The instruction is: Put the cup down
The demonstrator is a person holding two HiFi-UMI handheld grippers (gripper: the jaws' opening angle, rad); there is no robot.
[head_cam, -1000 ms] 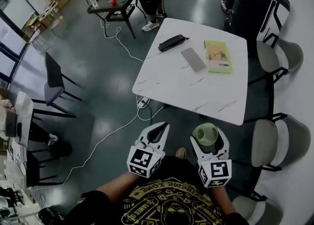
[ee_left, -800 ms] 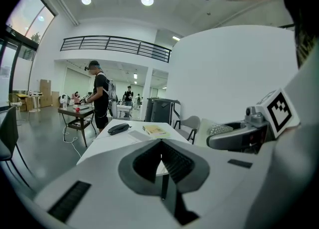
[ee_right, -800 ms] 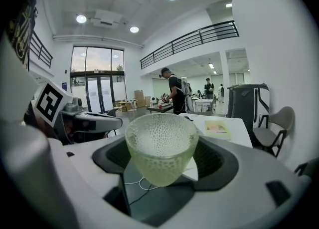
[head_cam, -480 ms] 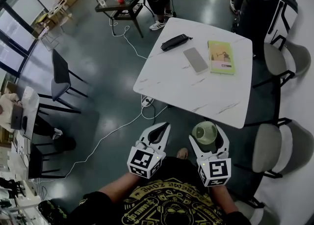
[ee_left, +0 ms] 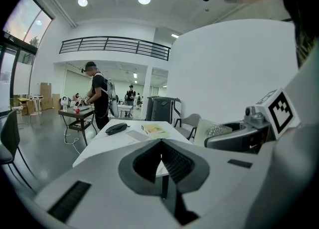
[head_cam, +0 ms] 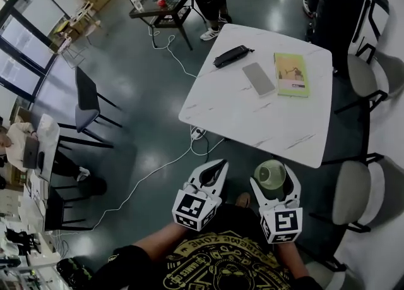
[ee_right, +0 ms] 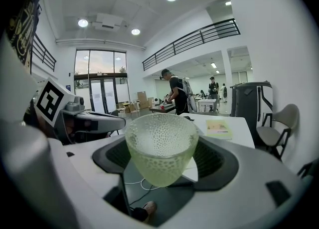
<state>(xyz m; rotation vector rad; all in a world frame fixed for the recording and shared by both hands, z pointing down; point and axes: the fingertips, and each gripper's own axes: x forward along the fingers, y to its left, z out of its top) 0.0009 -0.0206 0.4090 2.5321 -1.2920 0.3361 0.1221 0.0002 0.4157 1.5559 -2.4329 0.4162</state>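
Right gripper view shows the right gripper (ee_right: 162, 140) clamped on the cup (ee_right: 159, 149), held upright over the floor just short of the table (head_cam: 252, 118), likely ready for a level set-down. The left gripper (ee_left: 161, 165) is closed, empty, and parked alongside.

**Head view:** mounted above the person, facing steeply down. The left gripper (head_cam: 219, 167) and right gripper (head_cam: 272, 170) are near, the table (head_cam: 252, 115) far.

**Left gripper view:** low and level, facing along its jaws toward the far table.

**Right gripper view:** same heading, with the cup (ee_right: 160, 145) close to the lens.

**Shared field:** all three views cover the table and the book (head_cam: 291, 74).
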